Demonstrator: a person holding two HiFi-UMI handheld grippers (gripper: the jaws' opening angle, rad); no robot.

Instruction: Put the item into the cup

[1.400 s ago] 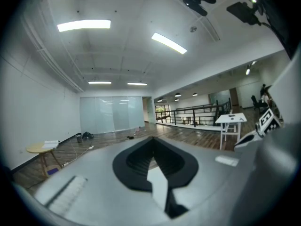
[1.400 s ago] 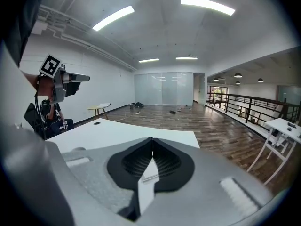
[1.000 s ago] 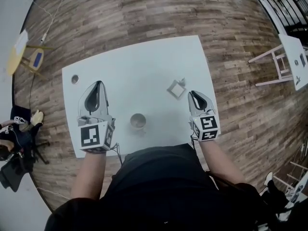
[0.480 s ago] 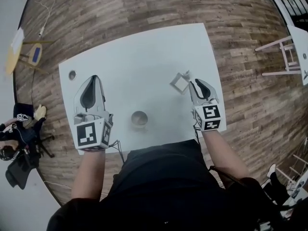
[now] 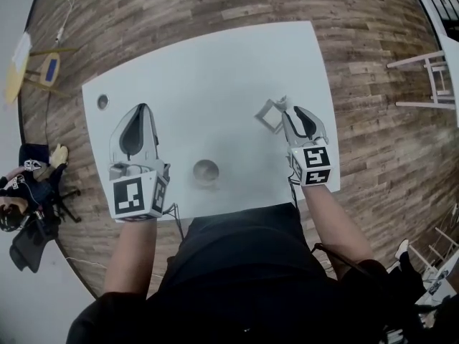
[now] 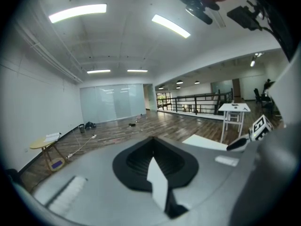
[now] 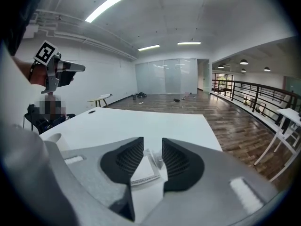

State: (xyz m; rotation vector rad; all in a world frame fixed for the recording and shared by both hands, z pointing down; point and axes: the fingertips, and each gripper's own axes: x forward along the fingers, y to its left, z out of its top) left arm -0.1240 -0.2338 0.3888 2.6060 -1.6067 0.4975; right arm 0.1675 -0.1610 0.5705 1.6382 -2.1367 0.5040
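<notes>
A small white square item (image 5: 270, 115) lies flat on the white table (image 5: 215, 70), toward its right side. My right gripper (image 5: 297, 112) stands right beside it. Its jaws have just been opening and are open. In the right gripper view the item (image 7: 143, 169) shows through the gap of the right gripper (image 7: 153, 148), and the pads do not press on it. A pale cup (image 5: 206, 170) stands upright near the table's front edge; the right gripper view has the cup (image 7: 54, 140) at its left. My left gripper (image 5: 140, 110) hovers left of the cup, shut and empty. Its pads meet in the left gripper view (image 6: 152, 144).
A round hole (image 5: 102, 102) marks the table's far left corner. On the wooden floor stand a small yellow side table (image 5: 17, 72) at the left and a white stool (image 5: 429, 79) at the right. A seated person (image 5: 20, 192) is at the left.
My right gripper has come down and forward to the white item and its jaws have opened. The left gripper has hardly moved.
</notes>
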